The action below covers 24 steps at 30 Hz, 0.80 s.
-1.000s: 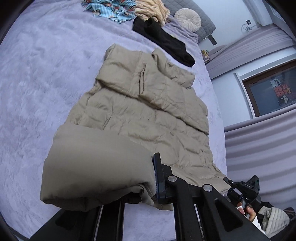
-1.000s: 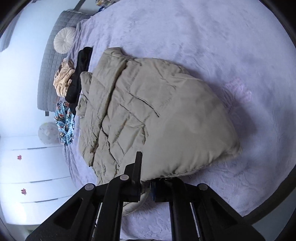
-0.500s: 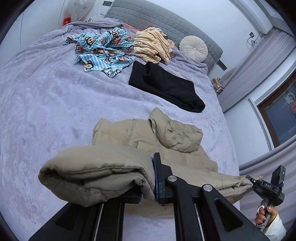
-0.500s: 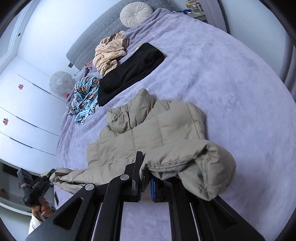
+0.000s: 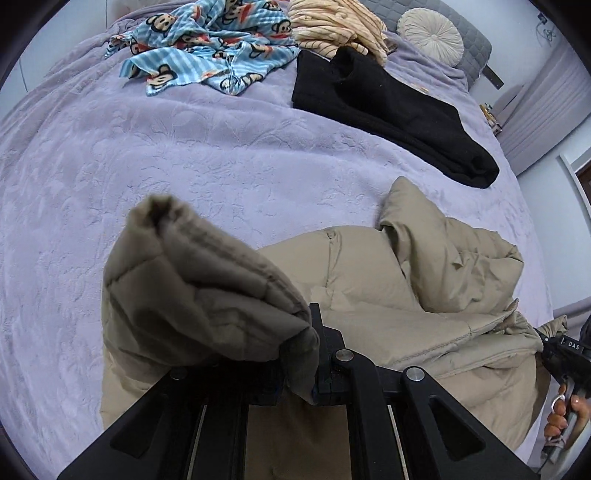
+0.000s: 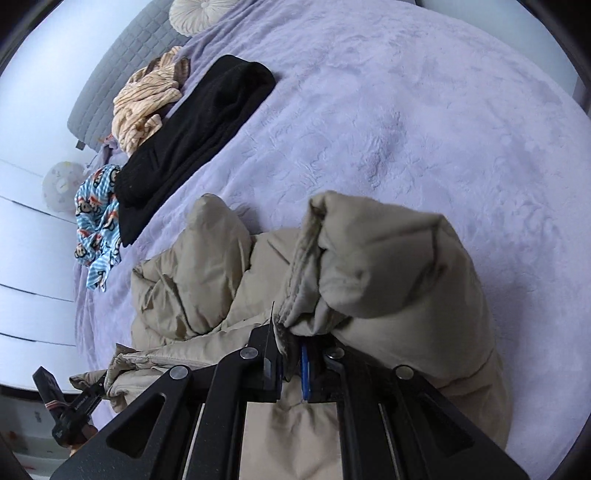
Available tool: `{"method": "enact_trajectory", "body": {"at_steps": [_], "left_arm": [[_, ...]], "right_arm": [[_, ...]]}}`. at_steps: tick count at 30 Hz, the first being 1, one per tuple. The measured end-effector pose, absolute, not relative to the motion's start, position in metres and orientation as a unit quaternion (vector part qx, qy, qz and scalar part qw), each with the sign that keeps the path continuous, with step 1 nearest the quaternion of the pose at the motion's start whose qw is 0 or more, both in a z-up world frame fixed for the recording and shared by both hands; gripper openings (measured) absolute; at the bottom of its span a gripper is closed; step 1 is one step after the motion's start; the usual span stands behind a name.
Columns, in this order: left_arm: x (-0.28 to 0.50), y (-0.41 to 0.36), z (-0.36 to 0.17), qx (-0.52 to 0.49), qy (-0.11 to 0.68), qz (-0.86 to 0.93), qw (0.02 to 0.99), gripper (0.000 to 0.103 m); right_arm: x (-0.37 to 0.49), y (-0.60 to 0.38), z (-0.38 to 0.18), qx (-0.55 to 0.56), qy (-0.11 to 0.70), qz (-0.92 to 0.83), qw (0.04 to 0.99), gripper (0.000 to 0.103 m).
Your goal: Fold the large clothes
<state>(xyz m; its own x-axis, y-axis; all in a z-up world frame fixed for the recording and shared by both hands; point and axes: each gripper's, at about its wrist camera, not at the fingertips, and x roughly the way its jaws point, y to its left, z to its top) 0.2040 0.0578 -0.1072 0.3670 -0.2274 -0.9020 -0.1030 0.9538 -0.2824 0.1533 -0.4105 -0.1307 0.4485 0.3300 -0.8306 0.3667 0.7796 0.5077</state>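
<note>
A beige puffer jacket [image 5: 388, 295] lies on the lilac bed cover, its lower part folded up over the body. My left gripper [image 5: 299, 373] is shut on one bunched hem corner of the jacket, which hangs over its left finger. My right gripper [image 6: 291, 354] is shut on the other hem corner [image 6: 369, 266], bunched above the fingers. The right gripper also shows at the right edge of the left wrist view [image 5: 565, 354]; the left one shows at the lower left of the right wrist view [image 6: 62, 410]. The jacket's collar [image 6: 218, 236] points toward the headboard.
A black garment [image 5: 384, 110], a blue monkey-print cloth [image 5: 210, 48] and a striped cream top [image 5: 336, 22] lie beyond the jacket near a round cushion [image 5: 432, 33] and grey headboard [image 6: 122, 66]. Lilac bed cover [image 5: 147, 166] spreads left; white cupboards [image 6: 26, 258] stand beside the bed.
Both grippers have carried the jacket's hem forward toward the collar and lowered, so the lower half now lies folded over the upper half. Both grips stayed shut.
</note>
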Motion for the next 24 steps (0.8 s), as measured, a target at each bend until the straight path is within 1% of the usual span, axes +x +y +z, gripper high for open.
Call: {"method": "enact_trajectory", "body": {"at_steps": [4,6,8,9,10,11,12,13,15,16,17,18,19,20,21,22,24], "left_arm": [[0.216,0.055,-0.124,-0.149,0.567,-0.036,0.809,0.012],[0.217,0.056,-0.121,-0.152,0.572,-0.033,0.806,0.012],[0.215,0.058,-0.108,-0.144,0.568,-0.035,0.809,0.018],[0.21,0.059,-0.099,-0.139,0.561,-0.038,0.815,0.032],[0.204,0.061,-0.088,-0.135,0.55,-0.04,0.823,0.065],[0.196,0.064,-0.075,-0.126,0.533,-0.033,0.836,0.084],[0.188,0.066,-0.062,-0.114,0.512,-0.022,0.851,0.096],[0.181,0.067,-0.049,-0.101,0.492,-0.021,0.865,0.096],[0.176,0.068,-0.037,-0.095,0.485,-0.033,0.869,0.095],[0.174,0.067,-0.034,-0.099,0.486,-0.042,0.867,0.094],[0.172,0.063,-0.035,-0.107,0.49,-0.061,0.863,0.087],[0.171,0.056,-0.039,-0.114,0.5,-0.088,0.854,0.068],[0.171,0.044,-0.047,-0.118,0.514,-0.118,0.841,0.056],[0.171,0.031,-0.056,-0.115,0.522,-0.142,0.833,0.053],[0.17,0.018,-0.064,-0.106,0.526,-0.156,0.829,0.047],[0.168,0.002,-0.072,-0.093,0.53,-0.165,0.827,0.046],[0.171,-0.029,-0.094,-0.073,0.535,-0.171,0.824,0.046]], "right_arm": [[0.166,-0.411,-0.156,0.339,0.527,-0.015,0.779,0.007],[0.171,-0.411,-0.162,0.34,0.526,-0.014,0.78,0.007],[0.173,-0.411,-0.162,0.344,0.524,-0.011,0.779,0.008],[0.173,-0.412,-0.16,0.346,0.525,-0.008,0.777,0.008],[0.172,-0.413,-0.157,0.346,0.527,-0.004,0.776,0.008],[0.17,-0.413,-0.153,0.345,0.527,-0.001,0.777,0.01],[0.168,-0.413,-0.146,0.342,0.527,0.005,0.778,0.012],[0.165,-0.414,-0.139,0.337,0.525,0.013,0.781,0.018],[0.156,-0.414,-0.121,0.324,0.514,0.022,0.794,0.038],[0.15,-0.414,-0.113,0.318,0.506,0.023,0.802,0.06],[0.141,-0.412,-0.102,0.311,0.493,0.026,0.812,0.068],[0.134,-0.409,-0.096,0.306,0.485,0.034,0.819,0.068],[0.13,-0.403,-0.093,0.302,0.486,0.052,0.819,0.063],[0.127,-0.393,-0.093,0.295,0.491,0.075,0.816,0.042],[0.127,-0.382,-0.095,0.284,0.499,0.09,0.814,0.032],[0.128,-0.37,-0.1,0.272,0.508,0.106,0.81,0.026],[0.136,-0.347,-0.118,0.245,0.523,0.121,0.807,0.024]]}}
